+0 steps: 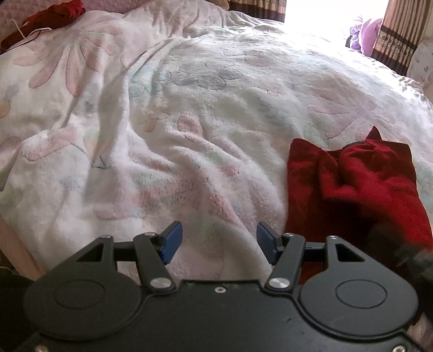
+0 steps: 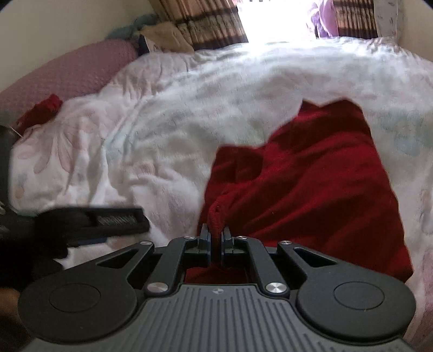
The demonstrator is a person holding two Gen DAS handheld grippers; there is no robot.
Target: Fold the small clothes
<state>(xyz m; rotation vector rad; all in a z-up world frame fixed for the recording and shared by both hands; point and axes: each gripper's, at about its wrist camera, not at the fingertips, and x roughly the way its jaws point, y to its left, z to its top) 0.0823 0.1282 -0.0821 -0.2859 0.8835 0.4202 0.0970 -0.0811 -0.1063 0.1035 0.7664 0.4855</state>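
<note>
- The red garment (image 2: 311,195) is lying on the bed's white floral blanket (image 2: 167,140), to the right of the left tongs (image 1: 219,242) and directly ahead of the right tongs (image 2: 215,239).
- The right tongs are sitting almost fully closed, pinching 1 bunched edge of the red garment between the blue pads; the rest of the cloth is spreading forward and to the right over the blanket.
- The left tongs are standing well open and holding nothing; only bare blanket is showing between the 2 blue pads (image 1: 171,242).
- In the left wrist view, the garment appears as a rumpled heap (image 1: 351,189) with 1 corner poking up at its far edge.
- Judged step: 1 edge is gripped and is being carried across for a fold or for spreading; the garment is not yet lying flat or neatly folded.
- Next move, as a judgement: the left tongs need to reach right, take a 2nd edge or corner, and tension the cloth so that the fold is landing square.
- A second red cloth (image 1: 54,16) is lying at the far left, near a pink pillow (image 2: 67,73).
</note>
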